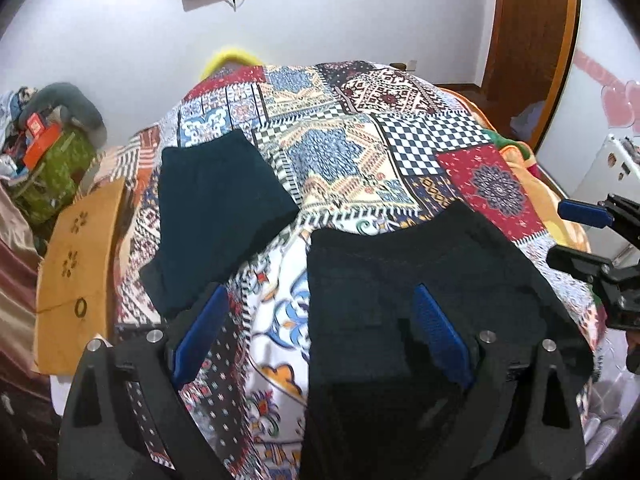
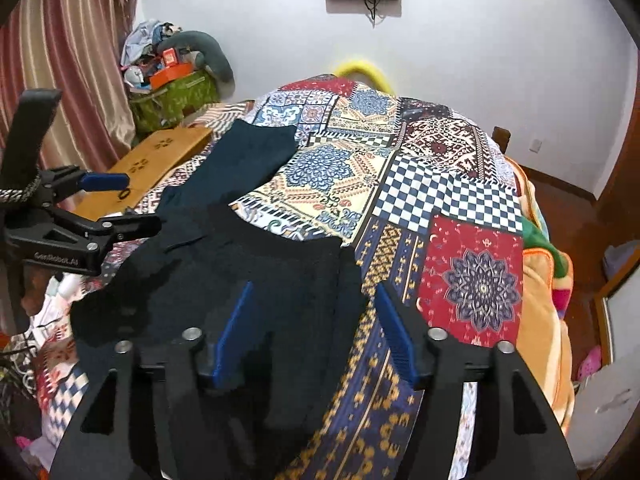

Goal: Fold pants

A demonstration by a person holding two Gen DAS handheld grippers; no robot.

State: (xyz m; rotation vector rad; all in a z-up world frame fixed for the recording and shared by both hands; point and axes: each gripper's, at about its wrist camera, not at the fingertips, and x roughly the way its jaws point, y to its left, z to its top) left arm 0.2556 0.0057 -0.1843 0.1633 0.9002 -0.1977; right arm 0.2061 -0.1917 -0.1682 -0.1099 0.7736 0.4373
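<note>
Dark pants (image 1: 420, 264) on quilt (image 1: 352, 140) — jaws open

A bed (image 1: 420, 148) carries everything here, covered with a bright patchwork spread (image 2: 400, 184) of checked, flowered and diamond panels. Two dark garments lie directly on it: a folded dark teal one (image 1: 220, 208) toward the far left, and black pants (image 1: 420, 264) spread nearer the cameras, close beside it. An orange blanket (image 2: 544, 312) shows along the bed's right edge.
</note>
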